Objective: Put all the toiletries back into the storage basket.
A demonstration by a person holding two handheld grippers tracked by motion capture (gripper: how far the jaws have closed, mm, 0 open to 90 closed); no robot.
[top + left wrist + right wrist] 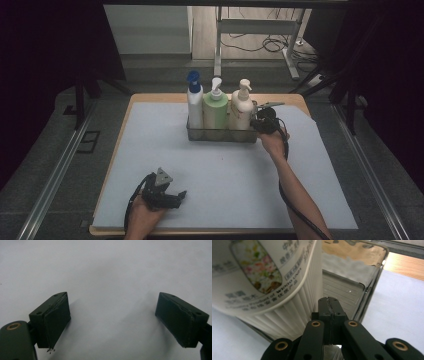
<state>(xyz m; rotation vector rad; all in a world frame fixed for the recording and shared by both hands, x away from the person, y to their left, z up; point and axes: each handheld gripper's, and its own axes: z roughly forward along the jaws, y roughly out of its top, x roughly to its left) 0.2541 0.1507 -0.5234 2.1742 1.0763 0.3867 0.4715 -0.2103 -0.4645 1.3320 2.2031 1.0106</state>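
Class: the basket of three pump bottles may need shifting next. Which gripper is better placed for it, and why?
Probably the right gripper: its jaws are shut at the basket beside the cream bottle. The left gripper rests open near the table's front edge.

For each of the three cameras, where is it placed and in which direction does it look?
High view: above the person's side, looking forward and down on the table; both forearms and grippers show.
Left gripper view: on the left gripper, facing the bare mat; open jaws show.
Right gripper view: on the right gripper, jaws shut, at the metal basket.
Shared: the cream bottle appears in the high and right gripper views.
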